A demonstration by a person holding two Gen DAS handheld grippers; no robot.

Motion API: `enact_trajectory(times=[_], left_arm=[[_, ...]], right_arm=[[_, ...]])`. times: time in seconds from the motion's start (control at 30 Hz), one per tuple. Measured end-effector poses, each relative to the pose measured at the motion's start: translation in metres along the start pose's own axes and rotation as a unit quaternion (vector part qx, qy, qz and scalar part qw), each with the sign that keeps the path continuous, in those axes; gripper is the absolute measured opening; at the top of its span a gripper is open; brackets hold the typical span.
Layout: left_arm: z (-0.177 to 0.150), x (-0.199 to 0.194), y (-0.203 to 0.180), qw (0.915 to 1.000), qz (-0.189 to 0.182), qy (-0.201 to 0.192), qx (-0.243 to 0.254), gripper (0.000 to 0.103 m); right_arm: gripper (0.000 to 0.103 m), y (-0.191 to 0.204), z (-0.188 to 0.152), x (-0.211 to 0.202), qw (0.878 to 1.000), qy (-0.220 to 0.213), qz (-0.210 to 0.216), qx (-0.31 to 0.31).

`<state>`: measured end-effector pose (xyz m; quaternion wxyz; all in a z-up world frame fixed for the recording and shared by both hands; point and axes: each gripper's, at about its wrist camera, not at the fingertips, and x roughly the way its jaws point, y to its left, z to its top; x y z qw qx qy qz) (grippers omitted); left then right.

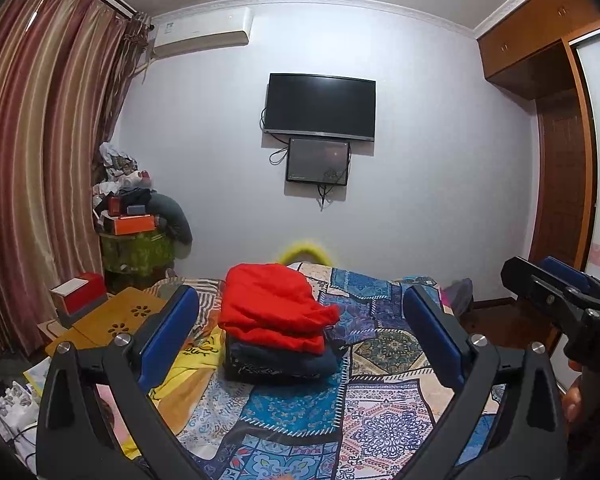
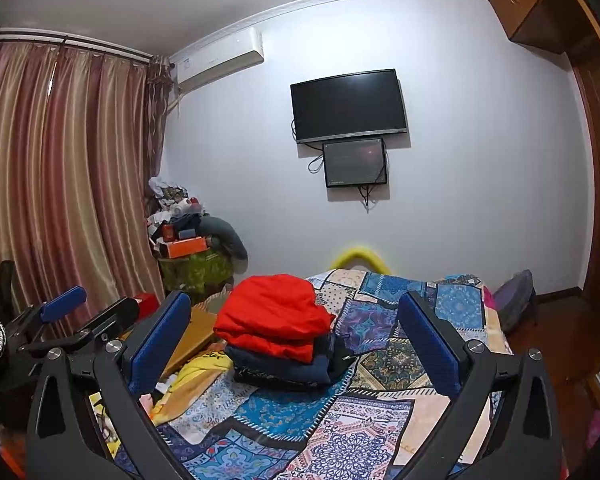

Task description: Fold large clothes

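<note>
blue patchwork bedspread (image 1: 364,412) fills the near scene; folded red garment (image 1: 276,304) tops a folded dark navy garment (image 1: 280,364) at centre; left gripper (image 1: 300,334) and right gripper (image 2: 296,334) hover above, jaws wide apart, empty.

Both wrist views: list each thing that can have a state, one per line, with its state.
Left gripper: open, empty, above the bed.
Right gripper: open, empty.
Red garment: folded, on top of the stack.
Dark garment: folded, under the red one.
Yellow garment: unfolded, crumpled at the bed's edge.
TV: screen dark.
Small screen: dim picture showing.
Curtains: drawn shut.
</note>
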<state>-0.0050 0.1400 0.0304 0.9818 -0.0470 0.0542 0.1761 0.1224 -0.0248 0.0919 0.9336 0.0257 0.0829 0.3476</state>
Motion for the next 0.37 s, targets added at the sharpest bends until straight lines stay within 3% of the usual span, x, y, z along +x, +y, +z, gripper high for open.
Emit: enact_trajectory(times=[0.37], left_arm=[[-0.0011, 0.0025, 0.0009, 1.0, 0.005, 0.003, -0.002, 0.103]], right_arm=[[0.103, -0.0031, -0.0017, 0.003, 1.0, 0.005, -0.002, 0.002]])
